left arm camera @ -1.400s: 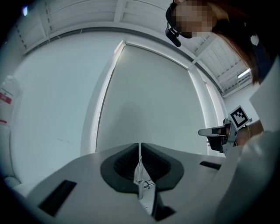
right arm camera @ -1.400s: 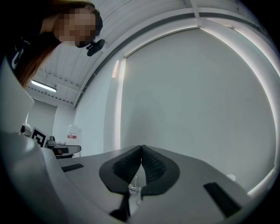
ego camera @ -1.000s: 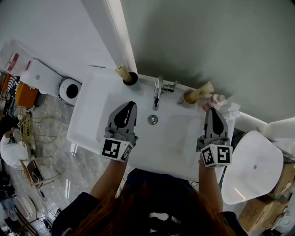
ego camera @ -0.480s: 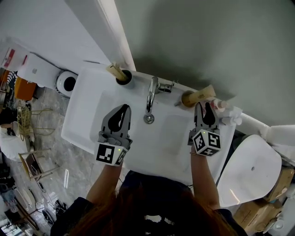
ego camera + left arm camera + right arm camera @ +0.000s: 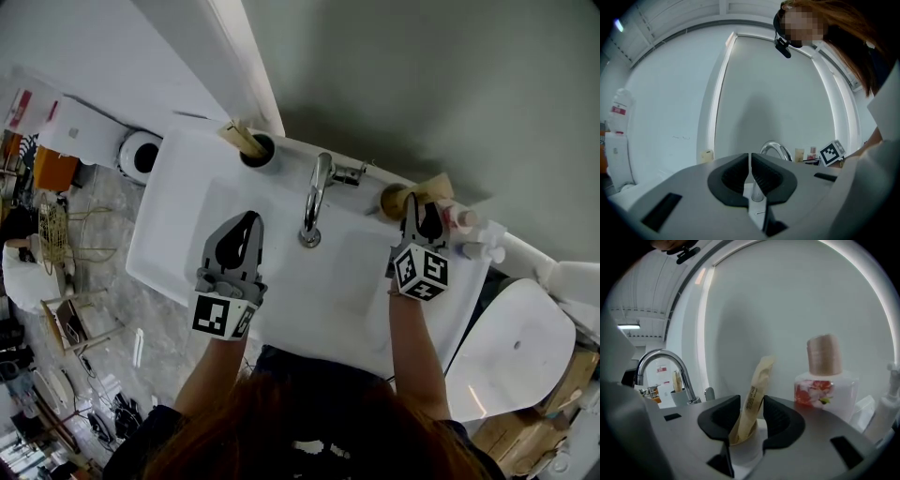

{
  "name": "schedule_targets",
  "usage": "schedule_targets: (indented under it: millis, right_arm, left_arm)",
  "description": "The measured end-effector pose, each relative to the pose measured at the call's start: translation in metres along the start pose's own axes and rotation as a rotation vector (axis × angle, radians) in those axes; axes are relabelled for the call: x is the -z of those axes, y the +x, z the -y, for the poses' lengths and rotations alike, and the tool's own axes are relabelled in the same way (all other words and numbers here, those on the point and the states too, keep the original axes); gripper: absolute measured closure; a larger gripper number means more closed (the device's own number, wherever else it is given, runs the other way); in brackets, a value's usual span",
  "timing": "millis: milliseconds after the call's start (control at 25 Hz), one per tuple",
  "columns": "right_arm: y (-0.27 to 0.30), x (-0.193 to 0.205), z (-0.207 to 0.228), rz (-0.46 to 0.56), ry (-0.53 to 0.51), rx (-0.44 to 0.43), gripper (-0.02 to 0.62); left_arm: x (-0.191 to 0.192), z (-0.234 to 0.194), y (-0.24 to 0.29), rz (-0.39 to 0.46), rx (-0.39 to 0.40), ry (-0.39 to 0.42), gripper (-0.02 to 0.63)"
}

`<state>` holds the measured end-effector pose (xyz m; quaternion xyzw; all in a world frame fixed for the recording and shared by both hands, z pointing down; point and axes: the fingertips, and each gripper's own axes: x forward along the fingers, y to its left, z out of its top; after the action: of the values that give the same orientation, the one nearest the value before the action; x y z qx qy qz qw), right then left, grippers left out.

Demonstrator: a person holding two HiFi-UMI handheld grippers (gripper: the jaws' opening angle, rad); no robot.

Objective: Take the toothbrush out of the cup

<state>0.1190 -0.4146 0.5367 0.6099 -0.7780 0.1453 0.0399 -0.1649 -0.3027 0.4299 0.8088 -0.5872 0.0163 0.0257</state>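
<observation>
tan wrapper standing between my open right fingers

right gripper: jaws have just been opening, now wide, pads pressing nothing. toothbrush, paper-wrapped, leans between them, its foot in the white cup just under the fingertips. best to close squarely on the wrapper above the rim, then lift straight up so the cup doesn't tip. bottle near, beyond the right finger; faucet well off the left; open room is upward. left gripper shut, empty, above the sink.

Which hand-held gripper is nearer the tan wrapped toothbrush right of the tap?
Right. Right hand-held gripper, jaws just opened, straddles the tan wrapped toothbrush; left hand-held gripper, shut, is over the white basin, left of the chrome tap.
</observation>
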Motion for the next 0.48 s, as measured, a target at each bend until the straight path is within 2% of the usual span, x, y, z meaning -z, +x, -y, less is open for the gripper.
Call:
schedule_targets:
  millis: [80, 200, 360, 480]
  right_arm:
    - [0.003, 0.000, -0.002, 0.001, 0.002, -0.006, 0.430]
    - [0.004, -0.002, -0.003, 0.007, 0.006, -0.014, 0.485]
    - [-0.005, -0.018, -0.011, 0.064, -0.015, -0.047, 0.535]
    - [-0.014, -0.035, -0.020, 0.115, -0.024, -0.070, 0.545]
  left_arm:
    - [0.001, -0.001, -0.001, -0.004, -0.003, 0.002, 0.571]
    - [0.000, -0.002, -0.001, -0.004, -0.005, 0.005, 0.571]
    - [-0.003, -0.001, -0.002, 0.001, -0.010, 0.013, 0.571]
    - [-0.007, 0.000, -0.004, 0.006, -0.009, 0.024, 0.571]
